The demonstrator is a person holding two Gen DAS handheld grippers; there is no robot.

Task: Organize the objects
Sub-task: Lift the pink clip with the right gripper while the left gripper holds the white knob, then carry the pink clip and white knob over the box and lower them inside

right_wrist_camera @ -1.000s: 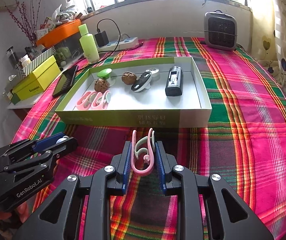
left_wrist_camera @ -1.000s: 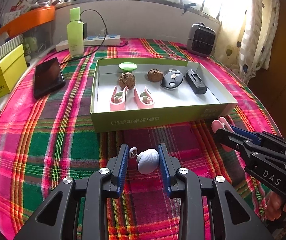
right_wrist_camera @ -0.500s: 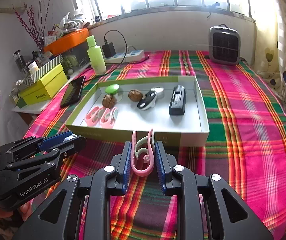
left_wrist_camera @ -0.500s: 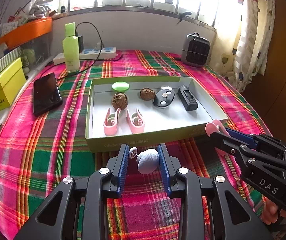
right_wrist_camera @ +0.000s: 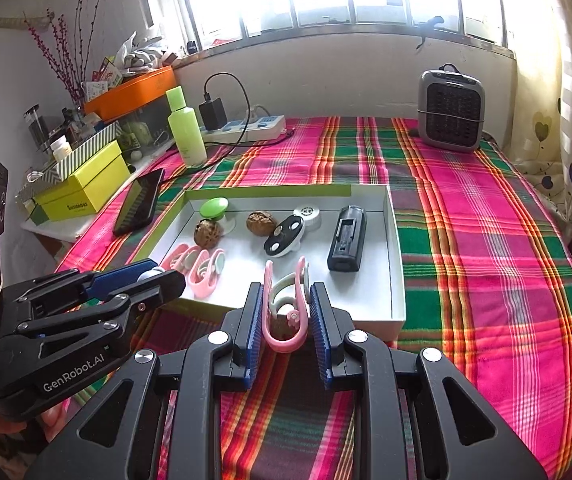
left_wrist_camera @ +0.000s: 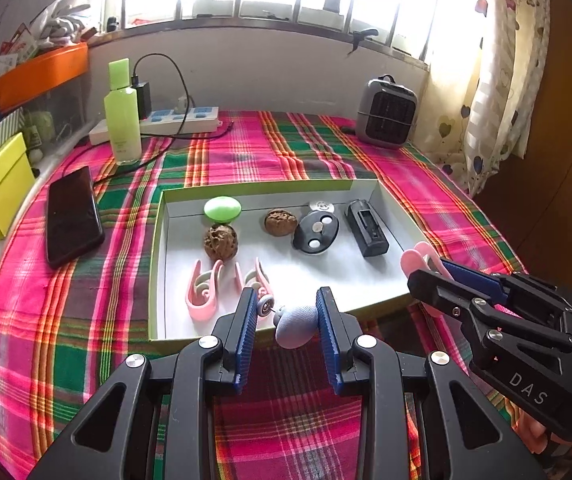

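Standing upright between right gripper (right_wrist_camera: pixel 285 320) fingers (right_wrist_camera: pixel 255 320), pink clip (right_wrist_camera: pixel 286 312), prongs up.

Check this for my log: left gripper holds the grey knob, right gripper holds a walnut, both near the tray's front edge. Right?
One error: the right gripper holds a pink clip, not a walnut, as the right wrist view shows. The left gripper does hold the grey knob, near the tray.

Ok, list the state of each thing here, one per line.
left gripper: shut on grey knob
right gripper: shut on pink clip, upright
green tray: open, part filled
two pink clips: lying in tray
phone: screen dark
charger: plugged into power strip
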